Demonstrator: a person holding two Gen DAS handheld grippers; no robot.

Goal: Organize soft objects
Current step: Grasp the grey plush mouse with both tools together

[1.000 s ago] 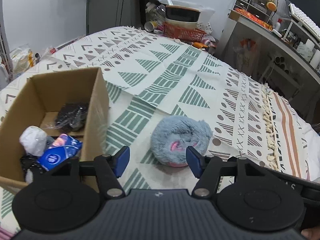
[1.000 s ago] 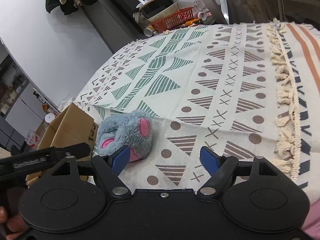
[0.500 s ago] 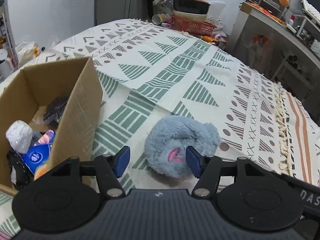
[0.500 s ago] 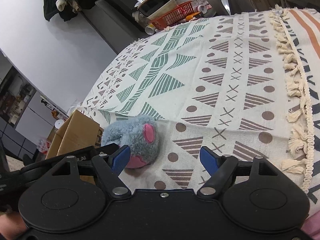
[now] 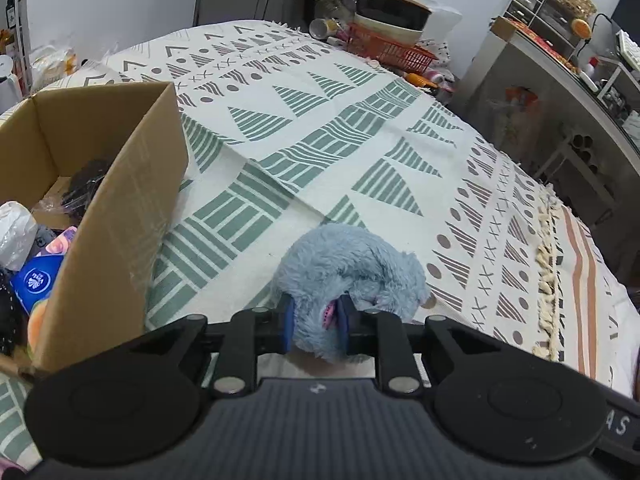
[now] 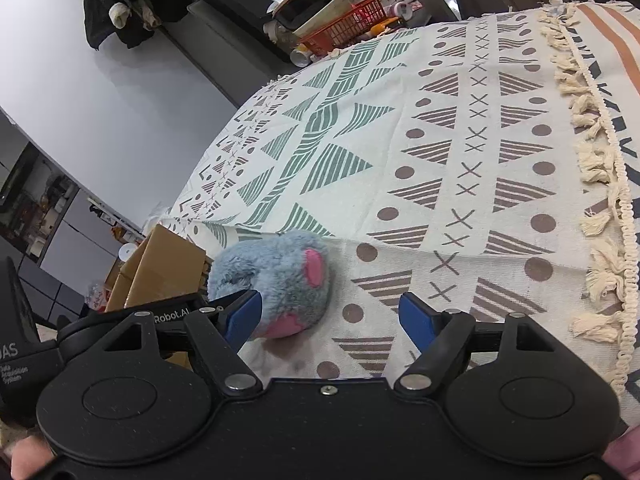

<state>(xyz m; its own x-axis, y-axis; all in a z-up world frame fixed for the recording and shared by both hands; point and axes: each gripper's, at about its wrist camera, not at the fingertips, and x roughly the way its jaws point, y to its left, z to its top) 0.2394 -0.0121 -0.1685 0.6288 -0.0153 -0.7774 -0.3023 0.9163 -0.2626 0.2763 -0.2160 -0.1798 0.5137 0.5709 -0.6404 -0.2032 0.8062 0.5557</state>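
Observation:
A fluffy grey-blue plush toy with pink patches lies on the patterned cloth. My left gripper is shut on its near edge, the blue pads pressed into the fur. An open cardboard box stands to the left, holding a white bundle, a blue packet and dark items. In the right wrist view the same plush toy sits left of centre with the box behind it. My right gripper hangs open over the cloth just right of the toy, holding nothing.
The patterned cloth covers the whole surface, with a tasselled fringe along the right side. A red basket and stacked bowls stand beyond the far edge. Shelving and a counter lie to the right.
My left gripper moved forward and closed on the plush toy; it was open a second ago. The right gripper drifted slightly and stayed open.

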